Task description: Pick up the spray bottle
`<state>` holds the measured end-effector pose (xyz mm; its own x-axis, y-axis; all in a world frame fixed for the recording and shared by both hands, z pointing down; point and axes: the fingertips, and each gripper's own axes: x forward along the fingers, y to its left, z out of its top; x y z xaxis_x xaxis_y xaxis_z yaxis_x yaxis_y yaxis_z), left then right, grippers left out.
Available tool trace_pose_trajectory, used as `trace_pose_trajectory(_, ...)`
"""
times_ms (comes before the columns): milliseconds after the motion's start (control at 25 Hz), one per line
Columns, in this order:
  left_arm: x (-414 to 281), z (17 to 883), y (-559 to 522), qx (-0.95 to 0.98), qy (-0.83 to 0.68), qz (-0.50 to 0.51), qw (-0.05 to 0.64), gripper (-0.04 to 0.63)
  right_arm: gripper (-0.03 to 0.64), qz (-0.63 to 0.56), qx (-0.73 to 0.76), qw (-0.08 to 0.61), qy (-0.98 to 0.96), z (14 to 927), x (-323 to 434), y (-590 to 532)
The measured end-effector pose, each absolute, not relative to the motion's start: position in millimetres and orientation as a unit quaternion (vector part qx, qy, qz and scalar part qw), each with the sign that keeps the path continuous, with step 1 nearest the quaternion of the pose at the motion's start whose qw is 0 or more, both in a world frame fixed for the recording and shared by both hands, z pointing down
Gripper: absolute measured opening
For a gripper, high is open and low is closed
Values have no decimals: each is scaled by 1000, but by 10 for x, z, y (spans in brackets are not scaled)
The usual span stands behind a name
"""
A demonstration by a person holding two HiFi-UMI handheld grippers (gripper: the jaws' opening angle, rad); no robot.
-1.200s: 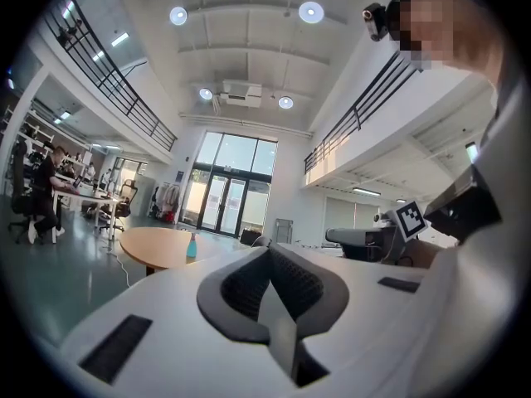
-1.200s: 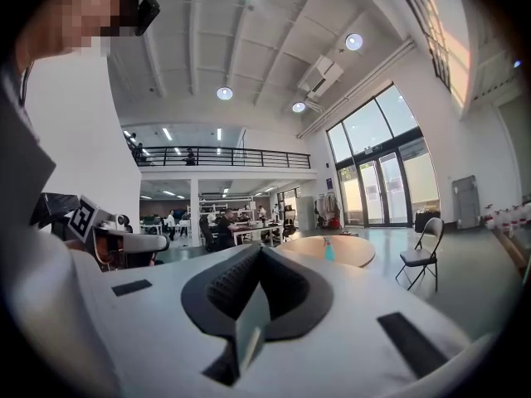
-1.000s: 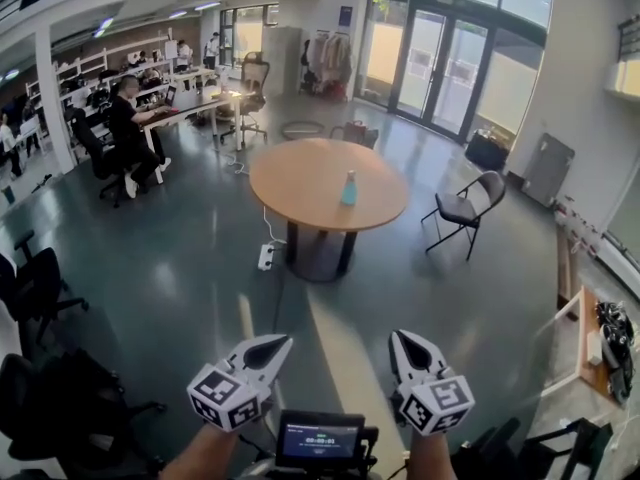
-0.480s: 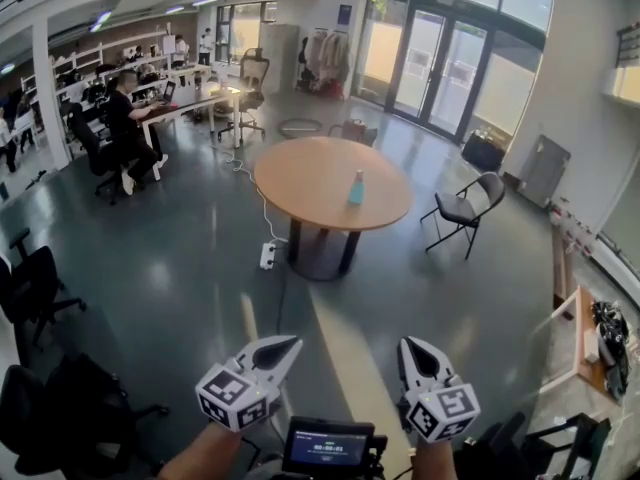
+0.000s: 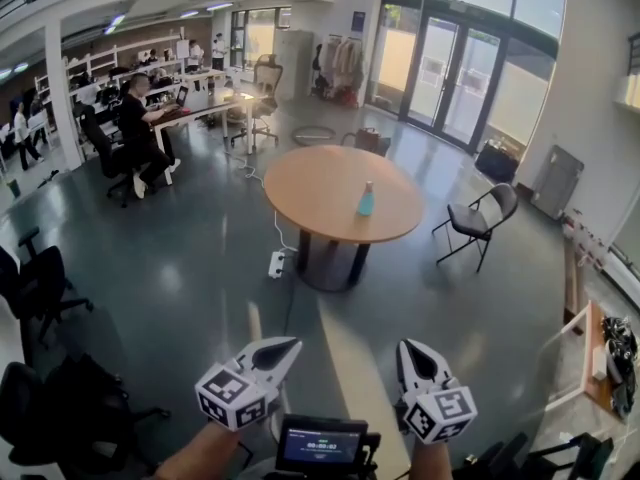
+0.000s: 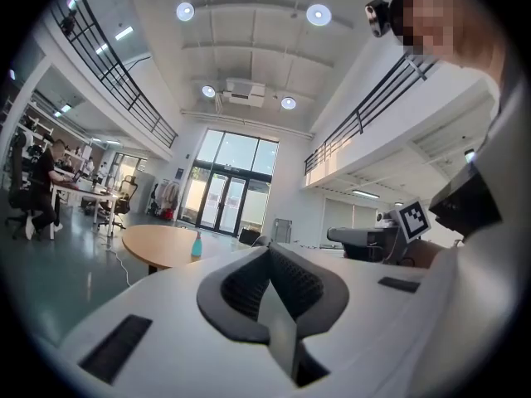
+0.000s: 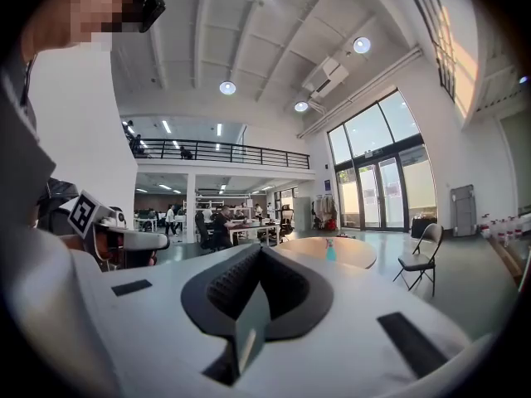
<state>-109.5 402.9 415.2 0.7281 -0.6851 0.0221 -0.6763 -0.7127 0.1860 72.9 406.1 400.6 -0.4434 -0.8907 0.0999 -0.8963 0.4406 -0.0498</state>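
The round tabletop (image 5: 300, 183) looks a touch nearer than a second ago, so the person seems to be walking toward it. The left gripper (image 5: 288, 345) and right gripper (image 5: 405, 347) ride low, fingers pressed together and empty. The spray bottle (image 5: 367, 200) stands upright on the tabletop, well out of reach.

The room is a large open hall with a dark, glossy floor (image 5: 180, 268) and tall glass doors (image 5: 455, 78) that let in bright daylight. A round wooden table (image 5: 310, 183) stands in the middle, and a grey folding chair (image 5: 478, 223) is near it on the right. At the far left, long work desks (image 5: 205, 108) stand near a white column (image 5: 62, 98), and round lamps (image 6: 319, 13) shine in the high ceiling.
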Motion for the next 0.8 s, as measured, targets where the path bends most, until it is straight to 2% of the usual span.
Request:
trace_pose_trajectory(440, -723, 3993, 3420, 913, -401, -16, 71, 3, 5, 50, 510, -3, -859, 3839, 1191, 3324)
trace_pose_trajectory(800, -222, 3988, 3019, 910, -409, -26, 63, 3, 5, 30, 498, 17, -867, 3931, 1712, 2885)
